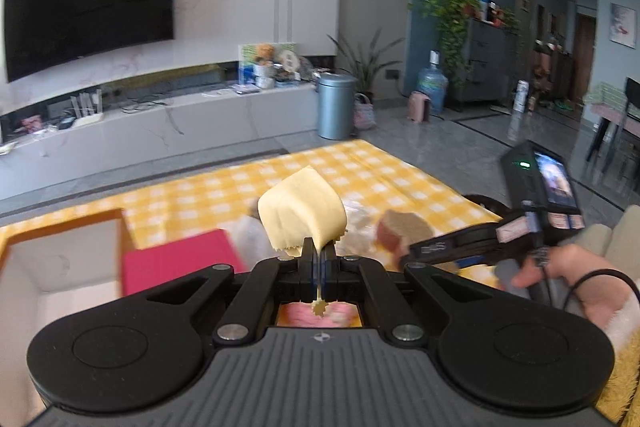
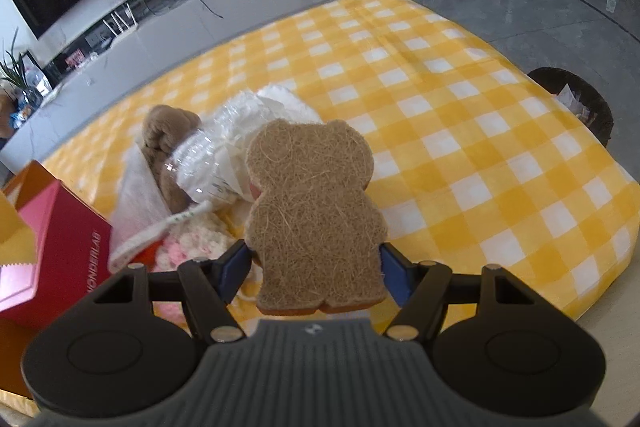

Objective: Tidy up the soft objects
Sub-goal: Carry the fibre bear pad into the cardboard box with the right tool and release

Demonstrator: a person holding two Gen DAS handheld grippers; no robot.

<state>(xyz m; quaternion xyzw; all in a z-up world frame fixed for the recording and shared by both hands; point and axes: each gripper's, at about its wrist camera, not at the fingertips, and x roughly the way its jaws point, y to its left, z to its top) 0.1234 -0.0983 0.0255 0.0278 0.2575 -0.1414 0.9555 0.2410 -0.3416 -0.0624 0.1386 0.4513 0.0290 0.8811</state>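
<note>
My left gripper [image 1: 319,251] is shut on a pale yellow cloth [image 1: 302,213] and holds it above the yellow checked table [image 1: 400,183]. My right gripper [image 2: 316,259] is shut on a brown bear-shaped sponge [image 2: 312,211], held flat above the table; the sponge also shows in the left wrist view [image 1: 400,229]. A pile lies on the table to the left: a brown plush [image 2: 164,131], a clear plastic bottle [image 2: 200,163], white cloth [image 2: 280,103] and a pink crocheted piece [image 2: 188,247].
A pink box [image 2: 52,251] and an open white-lined orange box [image 1: 56,267] stand at the table's left. A dark round stool [image 2: 576,99] is beyond the right edge. A TV console [image 1: 160,123] and a grey bin [image 1: 336,105] stand behind.
</note>
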